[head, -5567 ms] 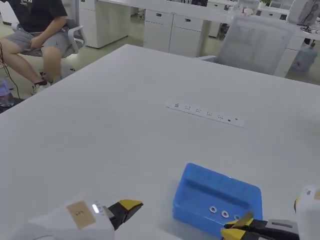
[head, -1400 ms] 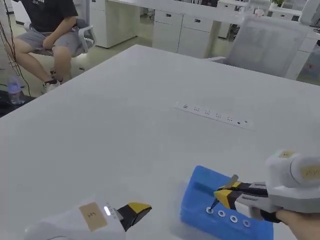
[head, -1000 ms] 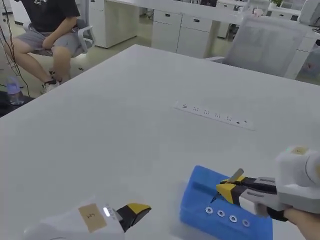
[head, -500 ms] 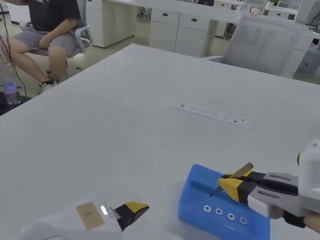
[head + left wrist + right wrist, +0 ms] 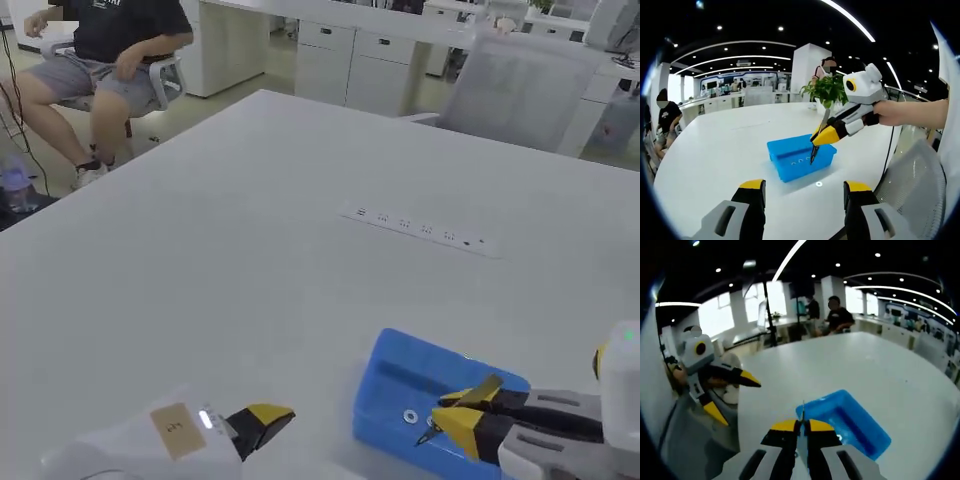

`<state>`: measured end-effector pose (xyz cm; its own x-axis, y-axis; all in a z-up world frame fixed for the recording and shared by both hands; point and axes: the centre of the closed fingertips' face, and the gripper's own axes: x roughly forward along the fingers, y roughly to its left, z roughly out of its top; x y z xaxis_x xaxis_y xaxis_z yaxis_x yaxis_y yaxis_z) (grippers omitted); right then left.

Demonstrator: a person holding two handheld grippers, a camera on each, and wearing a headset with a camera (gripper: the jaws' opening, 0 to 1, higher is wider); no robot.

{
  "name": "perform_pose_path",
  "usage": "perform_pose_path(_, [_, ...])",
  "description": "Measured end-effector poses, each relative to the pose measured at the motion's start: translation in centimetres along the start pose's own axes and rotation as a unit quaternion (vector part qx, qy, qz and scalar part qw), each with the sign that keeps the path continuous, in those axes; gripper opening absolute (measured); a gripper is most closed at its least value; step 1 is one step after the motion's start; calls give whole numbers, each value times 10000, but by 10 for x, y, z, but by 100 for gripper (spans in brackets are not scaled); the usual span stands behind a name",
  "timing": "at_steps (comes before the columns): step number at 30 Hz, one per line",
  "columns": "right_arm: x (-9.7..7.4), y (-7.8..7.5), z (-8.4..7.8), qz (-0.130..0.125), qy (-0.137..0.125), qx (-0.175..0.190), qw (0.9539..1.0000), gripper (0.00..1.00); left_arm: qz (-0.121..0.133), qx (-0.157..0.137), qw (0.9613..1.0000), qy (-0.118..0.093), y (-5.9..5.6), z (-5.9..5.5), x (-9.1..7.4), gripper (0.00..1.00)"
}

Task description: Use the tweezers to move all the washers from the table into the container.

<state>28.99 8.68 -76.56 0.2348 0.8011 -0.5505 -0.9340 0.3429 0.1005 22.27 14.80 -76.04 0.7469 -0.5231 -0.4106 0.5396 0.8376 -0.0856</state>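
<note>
The right gripper [image 5: 801, 426] has its yellow-tipped jaws pressed shut on the tweezers [image 5: 813, 152]. Their thin points hang over the blue container [image 5: 794, 173], and I cannot tell whether they touch anything. The left gripper [image 5: 805, 186] has its jaws spread wide with nothing between them, low over the counter [image 5: 230, 250] and a little short of the container. One washer [image 5: 819, 184] lies on the counter just beside the container, between it and the left jaws. A row of small washers [image 5: 797, 161] rests on the floor inside the container. A tan sticker [image 5: 172, 428] on the left gripper's white body carries a mark too small to read. Well beyond the container, a white power strip [image 5: 420, 228] lies flat on the counter.
</note>
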Motion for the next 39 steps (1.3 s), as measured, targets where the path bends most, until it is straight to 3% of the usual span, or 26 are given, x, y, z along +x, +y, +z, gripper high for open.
perform_pose_path(6, [7, 1, -22, 10, 254, 33, 9997, 3, -4, 6, 10000, 16, 0, 0, 0, 62])
perform_pose_path(17, [16, 6, -45, 140, 572, 20, 9983, 3, -10, 13, 10000, 39, -1, -1, 0, 62])
perform_pose_path(33, [18, 13, -47, 174, 690, -436, 9965, 3, -5, 26, 10000, 39, -1, 0, 0, 61])
perform_pose_path(39, [11, 15, -31, 205, 400, -178, 9988, 3, -2, 25, 10000, 25, 1, -1, 0, 62])
